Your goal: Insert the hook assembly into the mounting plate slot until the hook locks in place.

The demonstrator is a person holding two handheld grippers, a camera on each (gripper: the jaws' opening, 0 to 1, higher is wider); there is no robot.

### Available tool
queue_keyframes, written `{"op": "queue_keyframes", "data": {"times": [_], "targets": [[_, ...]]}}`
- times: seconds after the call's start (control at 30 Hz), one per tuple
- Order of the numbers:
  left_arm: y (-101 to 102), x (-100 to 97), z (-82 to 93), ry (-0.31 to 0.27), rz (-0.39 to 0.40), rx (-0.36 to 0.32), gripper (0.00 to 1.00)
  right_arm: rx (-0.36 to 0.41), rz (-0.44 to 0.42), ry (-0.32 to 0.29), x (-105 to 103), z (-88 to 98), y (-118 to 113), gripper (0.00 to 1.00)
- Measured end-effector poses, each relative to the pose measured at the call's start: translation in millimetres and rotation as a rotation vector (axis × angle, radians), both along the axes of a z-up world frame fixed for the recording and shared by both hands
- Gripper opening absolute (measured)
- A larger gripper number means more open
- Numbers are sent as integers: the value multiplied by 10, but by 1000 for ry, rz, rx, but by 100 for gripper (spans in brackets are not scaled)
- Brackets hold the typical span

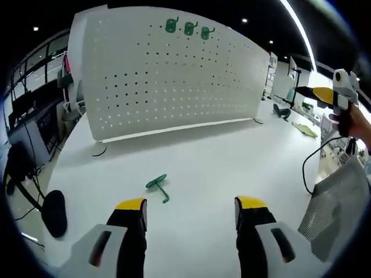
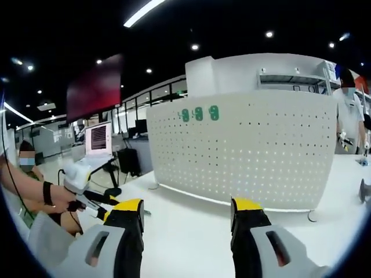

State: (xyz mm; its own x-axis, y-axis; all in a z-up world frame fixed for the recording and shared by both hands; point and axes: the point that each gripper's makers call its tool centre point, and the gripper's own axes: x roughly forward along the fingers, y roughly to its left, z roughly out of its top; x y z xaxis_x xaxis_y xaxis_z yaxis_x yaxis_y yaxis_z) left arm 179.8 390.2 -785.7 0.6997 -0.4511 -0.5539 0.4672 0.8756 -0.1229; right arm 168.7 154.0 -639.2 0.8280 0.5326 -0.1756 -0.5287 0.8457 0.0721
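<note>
My left gripper stands wide open with nothing between its two yellow-tipped jaws, low over the white table. My right gripper is spread just as wide and holds nothing either. One loose green hook lies flat on the table, just ahead of the left jaws and well short of the pegboard. Three green hooks already hang in a row near the pegboard's top edge. The pegboard stands upright on the table's far side.
</note>
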Motion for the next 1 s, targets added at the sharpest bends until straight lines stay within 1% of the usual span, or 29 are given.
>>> {"op": "queue_keyframes", "data": {"times": [0.07,0.23,0.53,0.6,0.67,0.83,0.93,1.0], "targets": [[13,-6,-53,10,-17,33,62,-3,-4,16,-27,-68,-3,61],[47,47,-78,23,-7,28,61,-7,-5,43,-111,-173,-21,61],[85,173,-108,28,-23,68,57,5,-8,76,-208,-264,-54,62],[104,203,-92,9,-22,88,55,-2,-7,87,-227,-296,-61,62],[116,238,-81,-11,-20,97,55,3,-7,92,-254,-316,-63,62],[132,266,-135,1,-42,130,53,0,-3,111,-322,-379,-59,62],[146,305,-150,-1,-46,140,50,3,-5,119,-349,-397,-62,62],[145,330,-153,0,-49,141,49,1,-3,127,-358,-426,-59,62]]}}
